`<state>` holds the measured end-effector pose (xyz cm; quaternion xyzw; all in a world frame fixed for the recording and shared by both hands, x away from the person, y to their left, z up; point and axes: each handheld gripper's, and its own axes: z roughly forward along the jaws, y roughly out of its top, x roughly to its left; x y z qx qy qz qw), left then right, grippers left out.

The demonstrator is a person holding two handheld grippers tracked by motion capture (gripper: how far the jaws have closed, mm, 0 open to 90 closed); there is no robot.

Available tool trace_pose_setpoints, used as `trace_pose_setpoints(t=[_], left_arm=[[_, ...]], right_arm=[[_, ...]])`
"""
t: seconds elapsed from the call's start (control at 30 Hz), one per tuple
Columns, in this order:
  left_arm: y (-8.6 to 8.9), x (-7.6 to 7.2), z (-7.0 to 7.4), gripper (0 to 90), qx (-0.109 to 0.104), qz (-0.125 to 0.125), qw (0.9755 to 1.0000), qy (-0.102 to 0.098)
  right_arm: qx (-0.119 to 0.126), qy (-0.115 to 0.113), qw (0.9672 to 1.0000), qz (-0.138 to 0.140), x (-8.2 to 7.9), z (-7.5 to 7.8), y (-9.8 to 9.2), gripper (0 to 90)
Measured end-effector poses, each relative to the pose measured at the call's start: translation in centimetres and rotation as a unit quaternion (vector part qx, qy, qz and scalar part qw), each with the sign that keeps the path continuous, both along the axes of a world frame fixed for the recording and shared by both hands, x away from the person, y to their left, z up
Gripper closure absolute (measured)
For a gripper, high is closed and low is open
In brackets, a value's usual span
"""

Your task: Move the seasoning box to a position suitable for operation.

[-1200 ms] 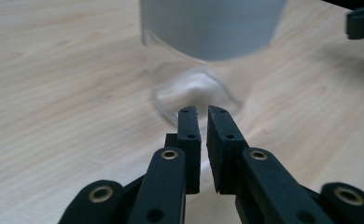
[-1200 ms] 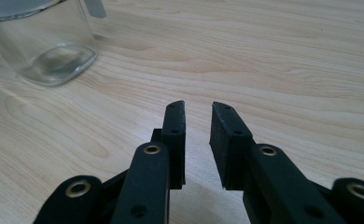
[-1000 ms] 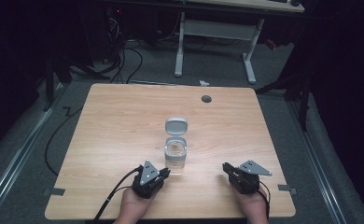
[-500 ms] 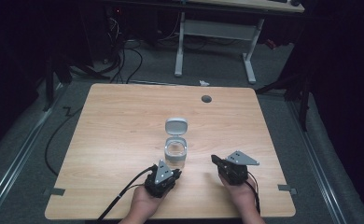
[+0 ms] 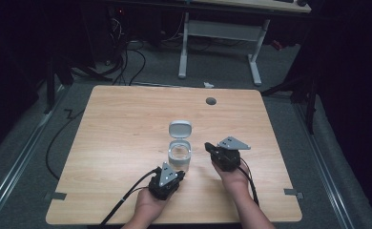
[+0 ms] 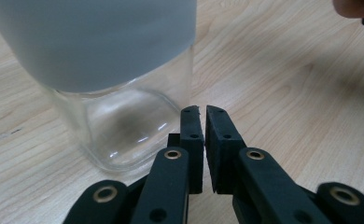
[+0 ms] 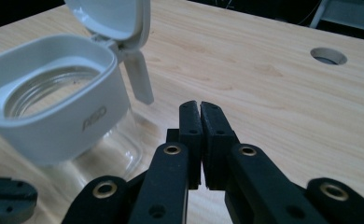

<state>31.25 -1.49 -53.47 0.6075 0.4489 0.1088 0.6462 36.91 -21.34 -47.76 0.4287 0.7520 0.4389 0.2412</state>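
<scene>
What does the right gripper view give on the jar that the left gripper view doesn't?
Right gripper view alone: the jar's open mouth, its flipped-up lid hanging from the hinge, and the round hole in the table. Left gripper view alone: the jar's clear glass base up close, standing on the wood. Shared: the white collar over glass, the wooden tabletop, and each view's own jaws shut on nothing.

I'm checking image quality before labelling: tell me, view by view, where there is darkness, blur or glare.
High view: the table is evenly lit, the room around it nearly black. Left gripper view: the jar sits very close, its grey collar soft and featureless, with small highlights in the glass base. Right gripper view: the lid and far tabletop look slightly soft; the right tool is sharp.
</scene>
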Motion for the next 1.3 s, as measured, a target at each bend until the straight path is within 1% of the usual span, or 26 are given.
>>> trace_pose_setpoints(t=[0.03, 0.1, 0.2, 0.3, 0.37, 0.43, 0.47, 0.5, 0.53, 0.57, 0.6, 0.63, 0.67, 0.7, 0.83, 0.93, 1.07, 1.13, 1.3], left_arm=[[0.1, 0.0, 0.1, 86.3, -0.007, 0.004, 1.0, -0.001], [0.3, 0.0, 0.1, 87.4, -0.015, 0.009, 0.9998, -0.004], [0.3, 0.0, 0.1, 87.9, -0.015, 0.011, 0.9998, -0.007], [0.4, 0.2, 0.1, 89.0, -0.017, 0.016, 0.9997, -0.004], [0.4, 0.5, 0.1, 90.0, -0.015, 0.027, 0.9995, 0.001], [0.5, 0.6, 0.1, 90.0, -0.019, 0.028, 0.9994, 0.007], [0.5, 0.6, 0.1, 90.0, -0.021, 0.027, 0.9994, 0.009], [0.5, 0.6, 0.1, 90.0, -0.021, 0.027, 0.9994, 0.009], [0.5, 0.7, 0.1, 90.0, -0.02, 0.026, 0.9994, 0.009], [0.5, 0.7, 0.1, 90.0, -0.02, 0.026, 0.9994, 0.009], [0.5, 0.9, 0.1, 90.0, -0.022, 0.028, 0.9992, 0.017], [0.5, 0.9, 0.1, 90.0, -0.022, 0.028, 0.9992, 0.017], [0.5, 1.0, 0.1, 90.0, -0.024, 0.029, 0.999, 0.023], [0.5, 1.1, 0.1, 90.0, -0.024, 0.029, 0.999, 0.025], [0.5, 1.0, 0.2, 90.0, -0.024, 0.027, 0.9991, 0.023], [0.5, 0.9, 0.2, 90.0, -0.023, 0.024, 0.9992, 0.022], [0.5, 0.9, 0.1, 89.9, -0.021, 0.024, 0.9993, 0.02], [0.5, 0.9, 0.1, 89.8, -0.02, 0.025, 0.9993, 0.02], [0.5, 0.9, 0.2, 89.7, -0.024, 0.026, 0.9992, 0.019]], right_arm=[[-0.001, -0.003, 1.0, 0.001, 0.2, 0.1, 0.1, 88.0], [0.004, -0.003, 1.0, 0.002, 0.8, 0.5, 0.3, 87.7], [0.004, -0.005, 1.0, 0.0, 1.8, 0.9, 0.9, 87.8], [0.002, -0.007, 1.0, 0.001, 2.7, 1.3, 1.5, 87.8], [0.005, -0.009, 0.9999, 0.001, 3.4, 1.6, 2.1, 87.7], [0.008, -0.004, 1.0, 0.003, 4.0, 1.8, 2.5, 87.9], [0.009, -0.006, 0.9999, 0.004, 4.4, 2.0, 2.9, 87.9], [0.009, -0.006, 0.9999, 0.004, 4.4, 2.0, 2.9, 87.9], [0.013, -0.007, 0.9999, 0.006, 5.1, 2.3, 3.6, 88.0], [0.013, -0.007, 0.9999, 0.006, 5.1, 2.3, 3.6, 88.0], [0.02, -0.009, 0.9997, 0.005, 5.6, 2.7, 3.9, 88.0], [0.023, -0.01, 0.9997, 0.006, 5.7, 2.8, 4.0, 88.0], [0.025, -0.013, 0.9996, 0.004, 5.8, 3.0, 4.0, 88.0], [0.026, -0.016, 0.9995, 0.005, 5.9, 3.1, 4.0, 88.0], [0.032, -0.015, 0.9994, 0.004, 6.3, 3.5, 4.1, 88.0], [0.036, -0.02, 0.9991, 0.005, 6.4, 3.7, 4.0, 87.9], [0.037, -0.017, 0.9991, 0.008, 6.5, 3.8, 4.0, 87.9], [0.04, -0.017, 0.999, 0.011, 6.4, 3.8, 4.1, 87.9], [0.038, -0.023, 0.9989, 0.017, 5.9, 3.7, 4.4, 88.0]])
